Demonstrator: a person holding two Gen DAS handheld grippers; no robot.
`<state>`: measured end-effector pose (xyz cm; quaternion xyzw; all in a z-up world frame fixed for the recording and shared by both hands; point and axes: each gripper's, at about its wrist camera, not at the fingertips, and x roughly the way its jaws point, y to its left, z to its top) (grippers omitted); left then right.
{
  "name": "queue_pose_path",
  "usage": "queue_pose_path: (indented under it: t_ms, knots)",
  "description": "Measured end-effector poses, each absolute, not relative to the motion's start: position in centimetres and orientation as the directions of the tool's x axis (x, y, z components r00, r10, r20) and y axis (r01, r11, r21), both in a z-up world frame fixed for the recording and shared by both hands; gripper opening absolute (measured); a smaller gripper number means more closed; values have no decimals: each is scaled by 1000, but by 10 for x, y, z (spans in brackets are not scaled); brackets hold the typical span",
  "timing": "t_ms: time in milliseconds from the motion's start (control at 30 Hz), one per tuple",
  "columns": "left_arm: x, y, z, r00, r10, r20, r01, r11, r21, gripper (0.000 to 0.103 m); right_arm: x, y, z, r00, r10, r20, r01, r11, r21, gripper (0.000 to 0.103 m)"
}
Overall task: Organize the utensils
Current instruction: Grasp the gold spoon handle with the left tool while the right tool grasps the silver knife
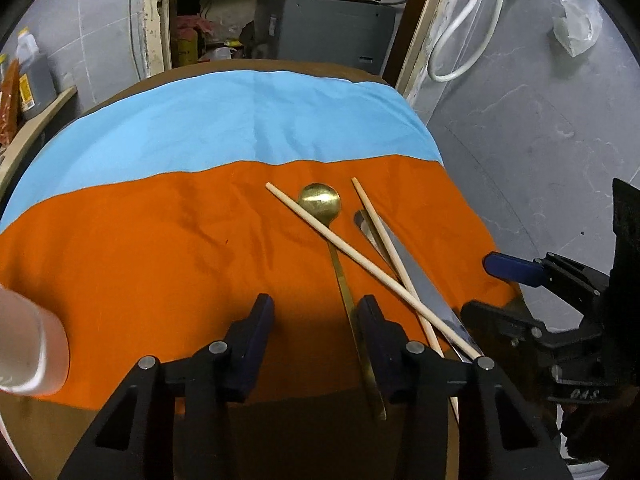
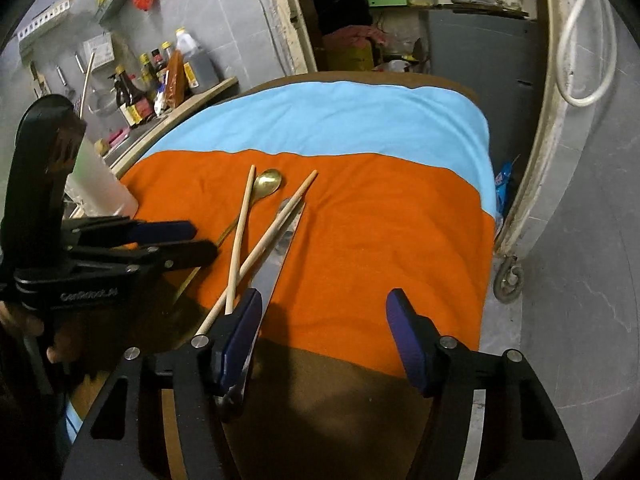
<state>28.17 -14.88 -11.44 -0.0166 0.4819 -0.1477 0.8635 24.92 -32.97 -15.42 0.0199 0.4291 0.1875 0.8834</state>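
Crowding the orange cloth's (image 1: 140,240) near edge, utensils (image 1: 360,248) overlap.

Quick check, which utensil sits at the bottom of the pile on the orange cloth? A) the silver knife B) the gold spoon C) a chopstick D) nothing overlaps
A: the silver knife lies flat on the orange cloth with both chopsticks crossing over its blade; the gold spoon lies beside the knife, with one chopstick across its neck.
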Motion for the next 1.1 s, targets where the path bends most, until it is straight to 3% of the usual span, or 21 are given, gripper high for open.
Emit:
queue_pose_path:
  t_ms: [333, 700, 833, 967, 1100]
  knots:
    - [298, -152, -114, 492, -256, -832, 250, 957, -147, 38, 261, -314, -153, 519, 327, -789, -372, 918, 136, 60]
    - [307, -154, -113, 474, -233, -849, 246, 961, -127, 29, 285, -304, -150, 524, 231, -820, -299, 951, 77, 59]
    - [311, -152, -112, 466, -208, -860, 228, 967, -110, 21, 292, -309, -149, 526, 176, -832, -247, 968, 48, 41]
    - [310, -143, -112, 458, -215, -863, 194, 971, -139, 11, 284, -312, -143, 505, 239, -829, -273, 956, 109, 41]
    - [304, -138, -113, 452, -213, -866, 194, 971, -137, 7, 273, -311, -142, 497, 307, -812, -300, 939, 171, 41]
